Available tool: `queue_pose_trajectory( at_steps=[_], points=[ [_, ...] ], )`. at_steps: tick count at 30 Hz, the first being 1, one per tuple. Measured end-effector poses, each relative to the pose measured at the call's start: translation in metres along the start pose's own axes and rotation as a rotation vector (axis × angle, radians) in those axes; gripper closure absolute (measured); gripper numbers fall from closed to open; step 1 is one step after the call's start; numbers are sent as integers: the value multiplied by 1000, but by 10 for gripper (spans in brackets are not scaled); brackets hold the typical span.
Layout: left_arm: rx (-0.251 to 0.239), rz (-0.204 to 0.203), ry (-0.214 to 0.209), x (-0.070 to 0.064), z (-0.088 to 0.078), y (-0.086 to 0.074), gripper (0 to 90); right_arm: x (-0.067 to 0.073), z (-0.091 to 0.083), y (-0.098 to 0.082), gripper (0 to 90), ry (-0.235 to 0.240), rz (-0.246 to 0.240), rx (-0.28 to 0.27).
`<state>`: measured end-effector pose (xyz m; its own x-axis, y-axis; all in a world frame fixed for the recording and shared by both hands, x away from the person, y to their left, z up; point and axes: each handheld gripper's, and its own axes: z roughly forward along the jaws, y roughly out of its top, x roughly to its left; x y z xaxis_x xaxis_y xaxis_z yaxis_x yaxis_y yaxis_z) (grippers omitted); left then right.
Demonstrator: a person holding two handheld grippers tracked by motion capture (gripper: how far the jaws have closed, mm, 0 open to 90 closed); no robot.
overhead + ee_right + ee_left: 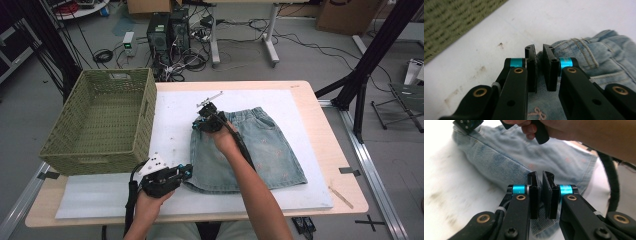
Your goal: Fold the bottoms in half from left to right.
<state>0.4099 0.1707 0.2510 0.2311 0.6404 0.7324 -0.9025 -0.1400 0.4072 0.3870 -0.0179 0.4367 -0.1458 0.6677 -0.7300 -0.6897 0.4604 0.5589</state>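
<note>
Pinching faded denim skirt (245, 150): left gripper (540, 195) clamps hem, right gripper (539, 72) clamps waistband, beside woven basket (100, 120).

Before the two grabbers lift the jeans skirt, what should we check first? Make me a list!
1. Left gripper pinching the denim skirt at its near left hem corner: ok, jaws closed on the fabric.
2. Right gripper pinching the far left waistband corner: ok, denim sits between its closed jaws.
3. How deep each pinch is: cannot tell.
4. Green basket open and ready: ok, nothing shows inside it.
5. Skirt lying flat on the white mat: ok, apart from slight bunching at the waistband.
6. Right gripper's cable off the skirt: not ok, it trails across the denim.
</note>
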Motion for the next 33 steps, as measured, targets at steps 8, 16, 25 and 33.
queue_pose_trajectory(
  at_steps=[8, 16, 25, 33],
  points=[
    [-27, -6, -103, -12, 19, 26, 840, -20, -42, -9, 840, -5, 46, -92],
    [-1, 36, -189, -31, 53, 52, 840, -50, -87, -27, 842, -21, 91, -170],
    [14, 71, -271, -59, 103, 76, 838, -87, -128, -58, 846, -64, 177, -228],
    [40, 87, -305, -80, 141, 91, 834, -116, -151, -82, 850, -102, 223, -222]
  ],
)
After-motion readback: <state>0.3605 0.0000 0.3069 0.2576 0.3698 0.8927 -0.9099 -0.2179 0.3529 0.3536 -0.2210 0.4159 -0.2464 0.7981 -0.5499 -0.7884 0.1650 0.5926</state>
